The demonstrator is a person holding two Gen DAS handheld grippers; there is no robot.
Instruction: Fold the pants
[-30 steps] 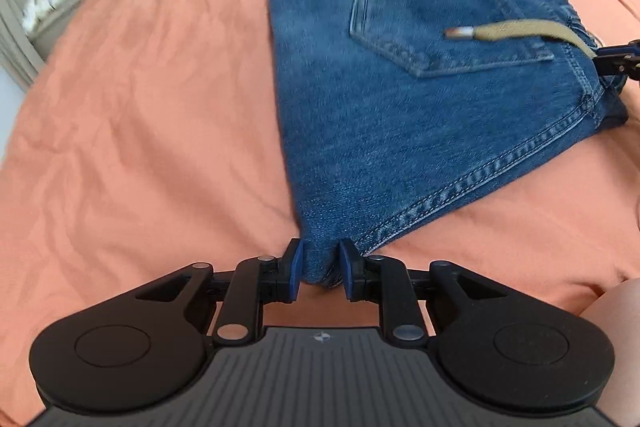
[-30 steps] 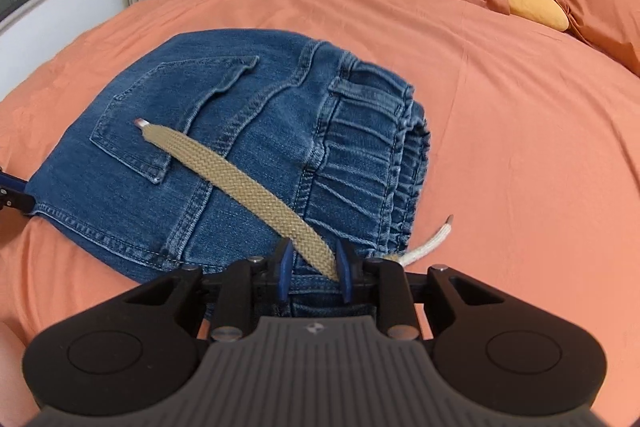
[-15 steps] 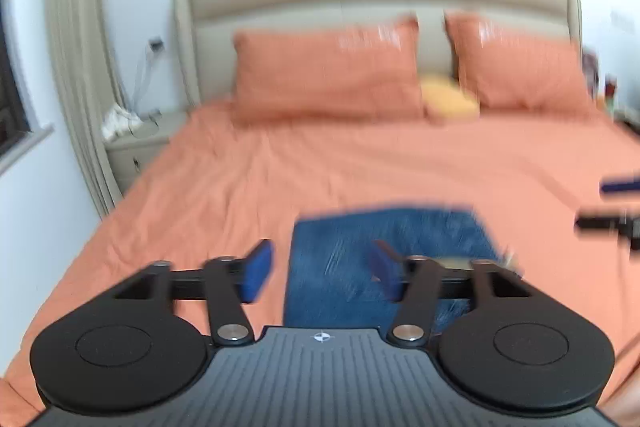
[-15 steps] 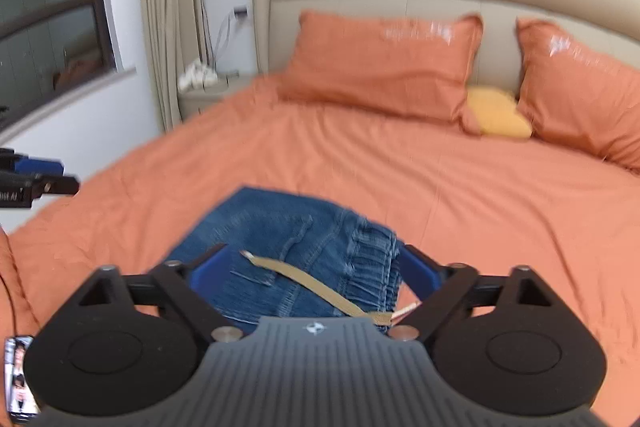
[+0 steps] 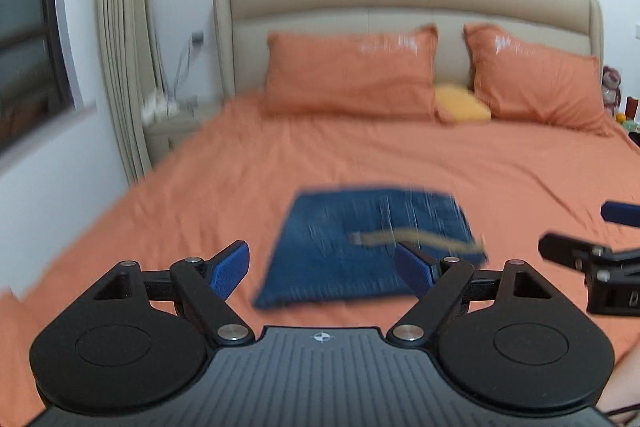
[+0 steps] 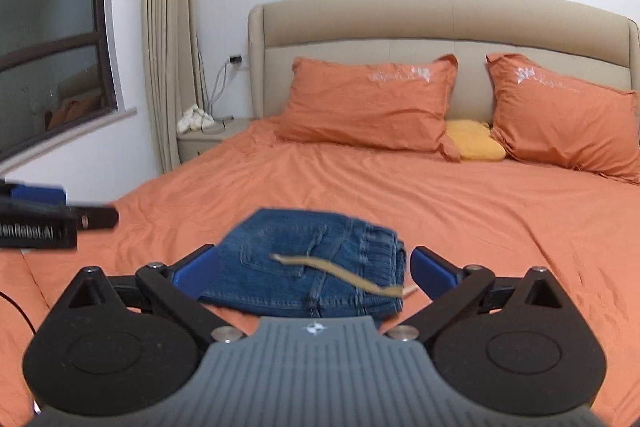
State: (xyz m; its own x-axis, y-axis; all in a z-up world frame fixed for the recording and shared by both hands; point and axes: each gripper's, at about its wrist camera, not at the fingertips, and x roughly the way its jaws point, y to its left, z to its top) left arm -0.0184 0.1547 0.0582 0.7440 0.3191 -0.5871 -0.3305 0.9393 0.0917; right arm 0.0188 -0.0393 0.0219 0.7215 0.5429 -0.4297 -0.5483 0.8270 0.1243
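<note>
Neatly folded into a compact blue denim rectangle, the pants (image 6: 316, 267) lie on the near part of the bed (image 6: 460, 211), back pocket facing up, with the elastic waistband bunched along the right edge. A tan drawstring (image 6: 340, 273) trails diagonally across the top of the denim and past its right corner onto the orange sheet. Both sets of tongs are raised clear of the fabric: the left tongs (image 5: 322, 267) stand spread wide with nothing between the blue pads, and the right tongs (image 6: 314, 267) are likewise released and empty. Behind the pants, two orange pillows (image 6: 372, 103) and a small yellow cushion (image 6: 474, 145) lean against the beige headboard (image 6: 400, 23).
</note>
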